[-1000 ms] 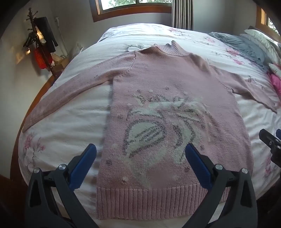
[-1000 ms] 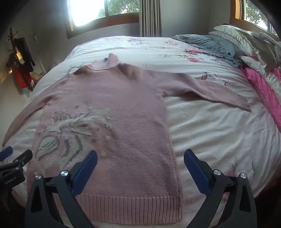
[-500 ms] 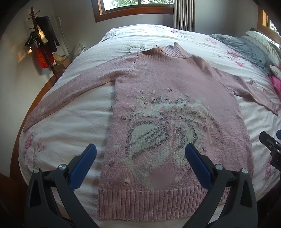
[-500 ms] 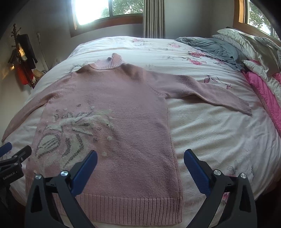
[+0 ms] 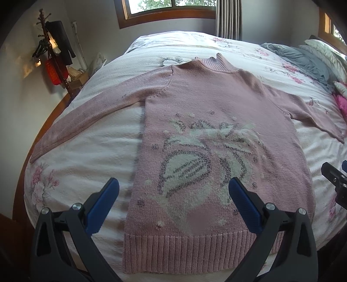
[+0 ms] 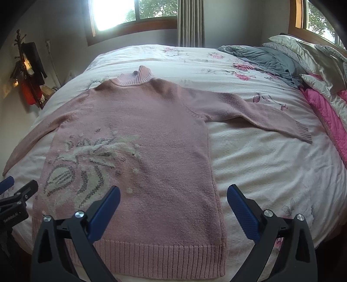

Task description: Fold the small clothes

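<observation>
A pink knitted sweater with a white and grey flower pattern lies flat, front up, on the bed, both sleeves spread out sideways. Its ribbed hem is nearest me and its collar points to the far side. My left gripper hovers open above the lower left part of the sweater, holding nothing. In the right wrist view the same sweater fills the left half. My right gripper hangs open over the sweater's lower right edge, also holding nothing. Each gripper's tip shows at the edge of the other's view.
The bed has a white floral cover. Grey bedding, pillows and a pink quilt lie at its right side. A coat stand with dark and red items is by the left wall. Windows are behind.
Both grippers have drawn back and up slightly, so the sweater sits a little lower and farther in each view. Jaws stay open; the sweater has not moved.
</observation>
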A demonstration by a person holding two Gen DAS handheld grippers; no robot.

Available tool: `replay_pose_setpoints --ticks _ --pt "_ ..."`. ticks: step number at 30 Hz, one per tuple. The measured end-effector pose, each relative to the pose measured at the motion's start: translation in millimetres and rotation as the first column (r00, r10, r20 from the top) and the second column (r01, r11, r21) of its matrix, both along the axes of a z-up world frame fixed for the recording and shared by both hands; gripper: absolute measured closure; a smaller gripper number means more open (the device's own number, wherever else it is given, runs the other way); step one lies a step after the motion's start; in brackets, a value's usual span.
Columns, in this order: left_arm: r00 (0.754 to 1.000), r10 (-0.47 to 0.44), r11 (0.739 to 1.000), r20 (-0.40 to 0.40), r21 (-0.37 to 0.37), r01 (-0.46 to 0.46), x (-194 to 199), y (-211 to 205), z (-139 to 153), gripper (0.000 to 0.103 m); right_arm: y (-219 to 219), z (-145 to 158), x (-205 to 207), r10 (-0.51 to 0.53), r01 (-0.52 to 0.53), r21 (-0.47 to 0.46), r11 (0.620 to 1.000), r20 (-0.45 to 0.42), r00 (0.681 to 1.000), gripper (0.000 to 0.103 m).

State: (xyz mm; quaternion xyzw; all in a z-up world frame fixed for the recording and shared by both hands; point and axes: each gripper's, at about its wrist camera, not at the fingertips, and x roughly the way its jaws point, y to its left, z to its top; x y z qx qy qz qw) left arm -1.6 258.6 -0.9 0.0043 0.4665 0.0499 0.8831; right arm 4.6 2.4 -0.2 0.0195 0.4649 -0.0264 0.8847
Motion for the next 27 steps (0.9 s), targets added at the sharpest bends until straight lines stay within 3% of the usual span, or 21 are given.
replay_pose_setpoints --ticks 12,16,21,27 --pt "1.000 0.003 1.000 0.002 -0.003 -0.003 1 0 -1 0.003 -2 0 -1 0.001 -0.001 0.020 1.000 -0.004 1.000 0.004" --pt "1.000 -0.013 1.000 0.003 0.012 0.013 12 -10 -3 0.003 -23 -1 4 -0.014 0.014 0.048 0.999 0.004 1.000 0.004" --pt "0.996 -0.080 0.996 0.032 0.052 0.079 44 -50 -3 0.003 -111 -2 29 -0.141 0.140 0.045 0.989 0.025 0.990 0.004" --pt "0.991 -0.132 0.991 0.032 0.018 0.132 111 -121 -2 0.003 -241 3 80 -0.278 0.279 -0.031 0.960 0.037 0.960 0.004"
